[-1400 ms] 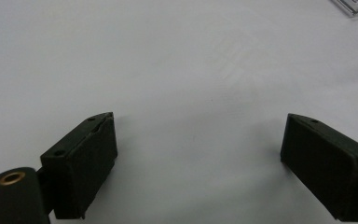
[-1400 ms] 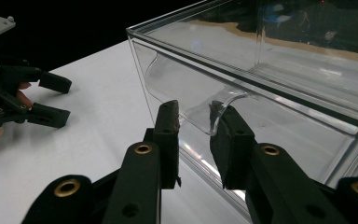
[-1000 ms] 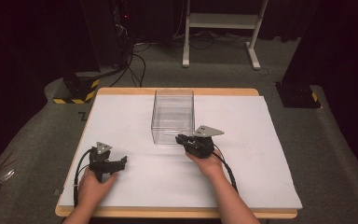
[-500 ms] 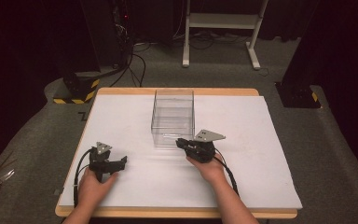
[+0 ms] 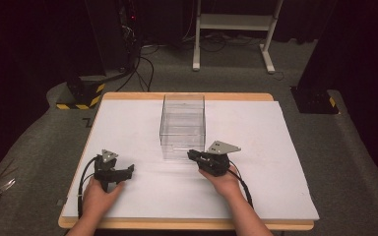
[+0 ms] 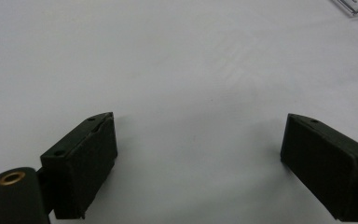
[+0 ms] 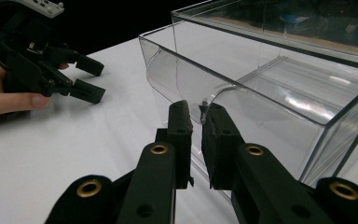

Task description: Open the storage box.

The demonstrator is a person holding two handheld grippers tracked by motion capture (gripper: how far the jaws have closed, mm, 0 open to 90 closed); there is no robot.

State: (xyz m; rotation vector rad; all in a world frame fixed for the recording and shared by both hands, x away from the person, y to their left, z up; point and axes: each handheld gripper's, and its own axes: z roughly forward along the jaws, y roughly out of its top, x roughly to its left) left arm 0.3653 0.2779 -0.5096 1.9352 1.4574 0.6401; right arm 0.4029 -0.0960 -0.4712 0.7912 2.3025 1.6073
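Note:
A clear plastic box (image 5: 183, 123) stands open-topped at the middle of the white table cover. My right gripper (image 5: 192, 155) is at the box's near right corner. In the right gripper view its jaws (image 7: 196, 116) straddle the box's (image 7: 270, 93) thin near wall; they have just been closing and now pinch it. My left gripper (image 5: 129, 169) rests low on the cover at the front left, open, with only bare white surface between its fingers (image 6: 86, 161). The right gripper view also shows the left gripper (image 7: 91, 79), open in a hand.
The white cover (image 5: 275, 147) lies over a wooden table with its edge (image 5: 187, 225) near me. Grey carpet surrounds it. A white frame stand (image 5: 234, 22) and a yellow-black striped base (image 5: 81, 93) sit on the floor beyond the table.
My right gripper has shifted slightly toward me along the box's near corner, its jaws drawing together on the wall. The left gripper has not moved.

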